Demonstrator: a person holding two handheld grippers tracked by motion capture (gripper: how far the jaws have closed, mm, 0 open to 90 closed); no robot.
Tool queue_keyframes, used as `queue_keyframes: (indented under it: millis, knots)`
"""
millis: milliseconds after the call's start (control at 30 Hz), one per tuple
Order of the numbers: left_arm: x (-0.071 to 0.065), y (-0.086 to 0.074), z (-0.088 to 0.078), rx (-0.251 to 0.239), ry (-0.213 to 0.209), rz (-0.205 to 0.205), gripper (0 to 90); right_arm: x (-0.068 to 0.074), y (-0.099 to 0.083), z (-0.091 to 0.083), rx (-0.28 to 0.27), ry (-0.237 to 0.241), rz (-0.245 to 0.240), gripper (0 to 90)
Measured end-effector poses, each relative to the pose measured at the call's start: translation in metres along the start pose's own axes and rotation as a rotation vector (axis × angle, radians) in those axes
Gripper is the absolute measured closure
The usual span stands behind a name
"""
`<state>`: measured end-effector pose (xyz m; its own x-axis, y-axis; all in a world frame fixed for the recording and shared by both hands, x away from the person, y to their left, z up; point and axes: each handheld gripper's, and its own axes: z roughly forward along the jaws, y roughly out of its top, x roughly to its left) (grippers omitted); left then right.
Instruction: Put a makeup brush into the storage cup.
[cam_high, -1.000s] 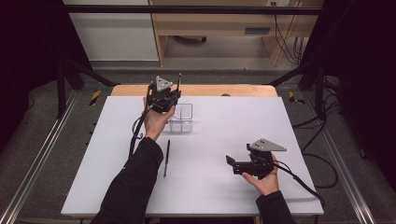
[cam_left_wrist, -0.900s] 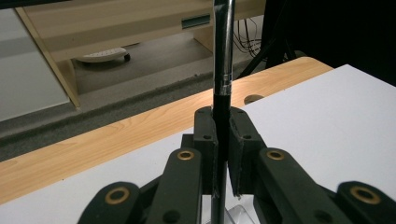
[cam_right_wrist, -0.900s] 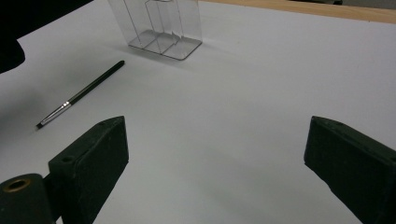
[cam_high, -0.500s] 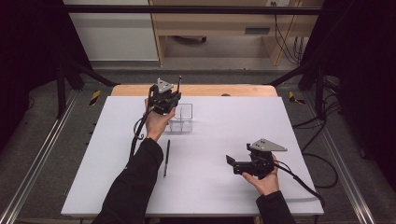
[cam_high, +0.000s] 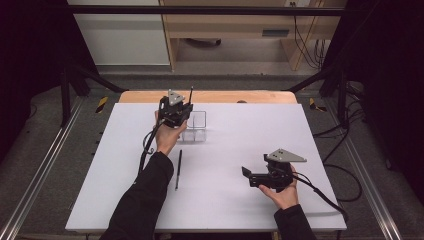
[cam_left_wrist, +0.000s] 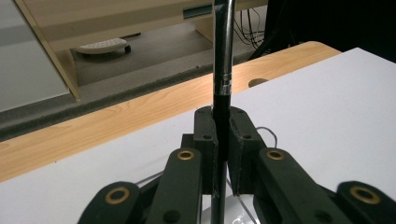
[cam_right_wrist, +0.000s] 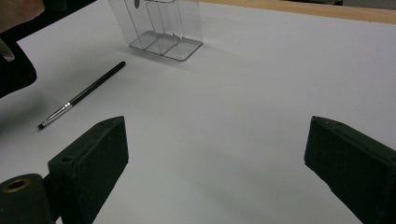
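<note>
The high view looks forward and down over the whole tabletop. Each tool's camera sits low and close. The right one shares the clear organizer and lying brush.

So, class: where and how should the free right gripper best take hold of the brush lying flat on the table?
Grip the brush mid-handle, from straight above, jaws across its width. It lies flat and thin on the table, so only its sides offer purchase; the right gripper is already open.

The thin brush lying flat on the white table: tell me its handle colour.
Black handle, with a silver metal band near the tip of the thin brush; the right gripper view shows it best.
</note>
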<state>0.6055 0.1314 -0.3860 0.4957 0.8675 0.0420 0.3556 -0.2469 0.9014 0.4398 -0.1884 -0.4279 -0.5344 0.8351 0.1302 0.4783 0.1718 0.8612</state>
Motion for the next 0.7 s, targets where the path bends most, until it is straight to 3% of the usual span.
queue_keyframes:
  millis: [400, 700]
  knots:
    - [-0.002, -0.015, 0.001, 0.008, -0.010, -0.004, 82.7, 0.000, 0.000, 0.001, 0.001, -0.002, 0.003, 6.7]
    - [-0.003, -0.025, 0.002, 0.043, -0.020, 0.008, 82.4, 0.001, -0.001, 0.001, 0.000, -0.002, 0.002, 6.7]
